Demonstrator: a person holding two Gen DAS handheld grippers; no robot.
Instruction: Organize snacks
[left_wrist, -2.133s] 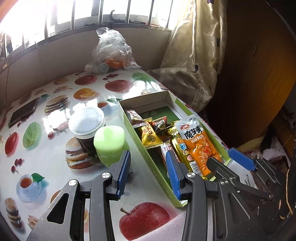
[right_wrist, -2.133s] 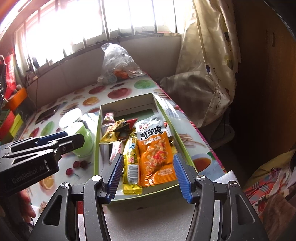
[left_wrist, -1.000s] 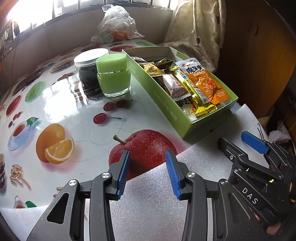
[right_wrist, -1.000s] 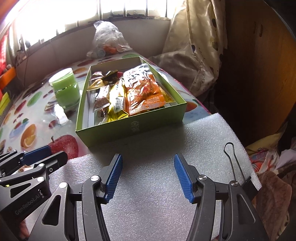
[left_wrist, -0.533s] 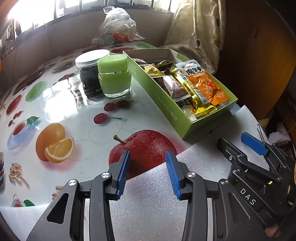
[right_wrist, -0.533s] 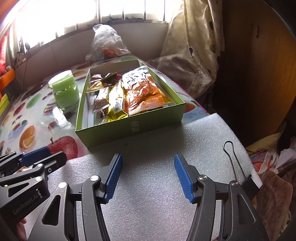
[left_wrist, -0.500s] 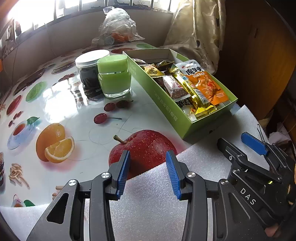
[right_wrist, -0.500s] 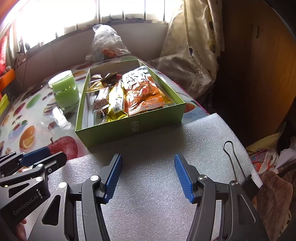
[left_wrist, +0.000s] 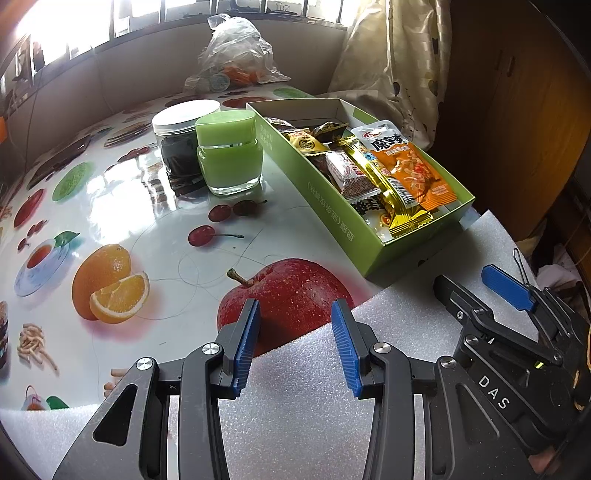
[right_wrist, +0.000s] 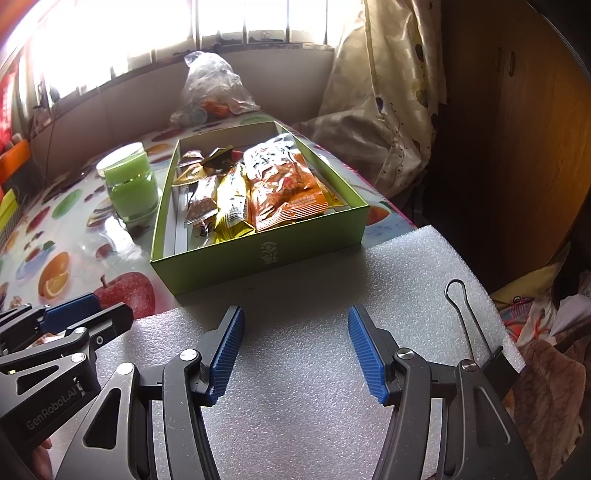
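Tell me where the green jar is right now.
The green jar stands on the fruit-print table, just left of the green snack box in both views, with the white-lidded dark jar directly behind it.

A dark jar with a white lid (left_wrist: 185, 142) stands partly hidden behind a green jar (left_wrist: 229, 155), so its contents cannot be told. Inside the green box (right_wrist: 258, 254), an orange snack bag (right_wrist: 284, 188) covers the packets beneath it. The contents of a crumpled clear plastic bag (left_wrist: 236, 55) far back are too blurred to identify.
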